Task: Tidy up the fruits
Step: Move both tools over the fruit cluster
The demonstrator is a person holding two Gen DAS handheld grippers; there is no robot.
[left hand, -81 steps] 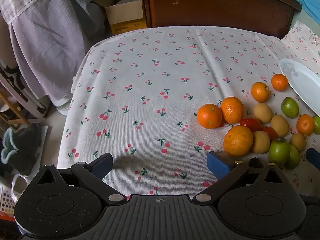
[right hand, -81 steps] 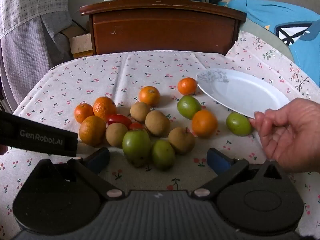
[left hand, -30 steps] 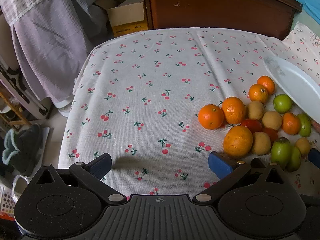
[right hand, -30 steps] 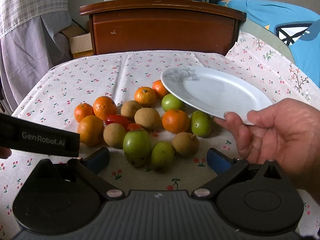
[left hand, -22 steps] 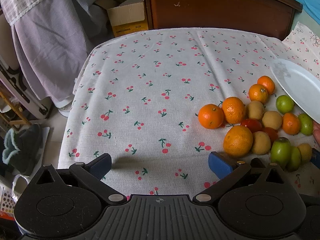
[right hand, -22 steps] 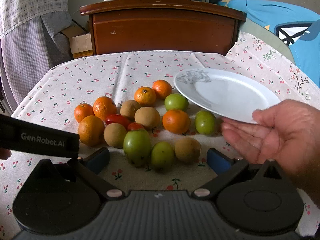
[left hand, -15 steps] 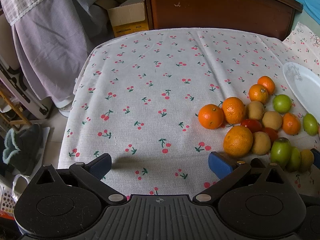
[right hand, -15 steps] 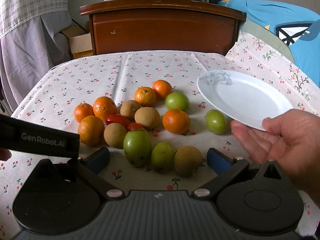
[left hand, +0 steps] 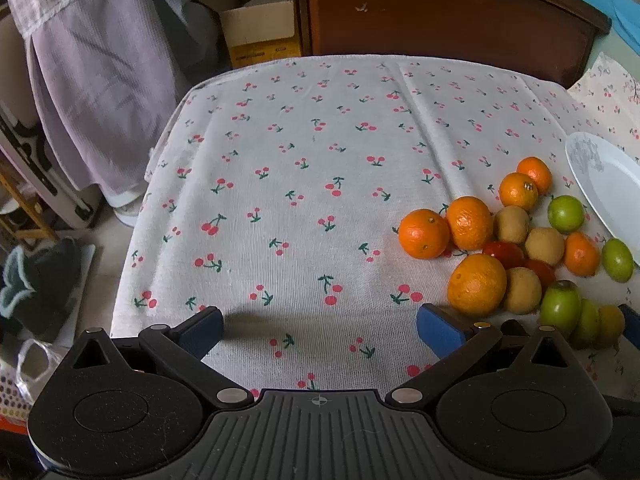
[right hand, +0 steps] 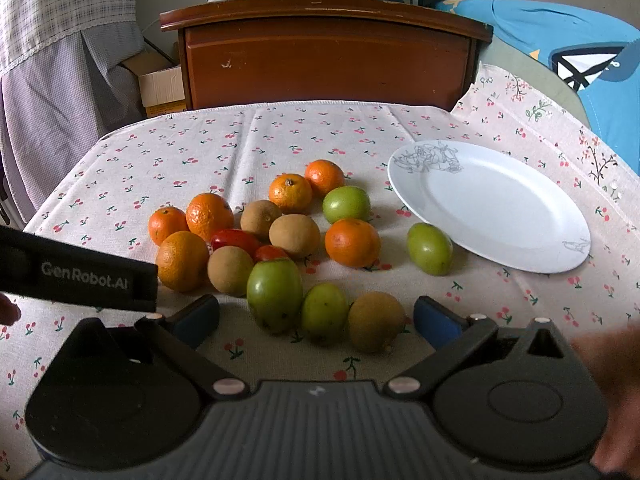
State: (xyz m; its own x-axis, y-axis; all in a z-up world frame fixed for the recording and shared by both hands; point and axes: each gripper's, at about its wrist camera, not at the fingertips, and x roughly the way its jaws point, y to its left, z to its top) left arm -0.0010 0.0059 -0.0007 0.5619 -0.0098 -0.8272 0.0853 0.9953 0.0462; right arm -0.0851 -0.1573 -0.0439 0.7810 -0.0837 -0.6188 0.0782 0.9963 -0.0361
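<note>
A cherry-print tablecloth (right hand: 168, 168) covers the table and fills the middle of both views; a dark wooden cabinet (right hand: 324, 64) stands behind it at the top of the frame, with a cardboard box (left hand: 260, 32) to its left.

In the right wrist view a white plate (right hand: 500, 208) lies flat on the cloth at centre right, with nothing on it. Left of it the fruits (right hand: 280, 236) sit in a loose cluster at frame centre: oranges (right hand: 352, 242) and mandarins toward the back and left, brown round fruits in the middle, two small red tomatoes (right hand: 234, 240) between them, and green fruits nearest the camera. One green fruit (right hand: 429, 249) lies just beside the plate's near rim; whether it touches is unclear.

The right gripper (right hand: 316, 318) hovers low at the bottom, its jaws spread wide with the nearest green and brown fruits between the blue fingertips, gripping nothing. A blurred hand (right hand: 608, 380) shows at the lower right edge.

In the left wrist view the left gripper (left hand: 318, 326) is likewise spread wide over bare cloth, with the fruit cluster at the frame's right.
</note>
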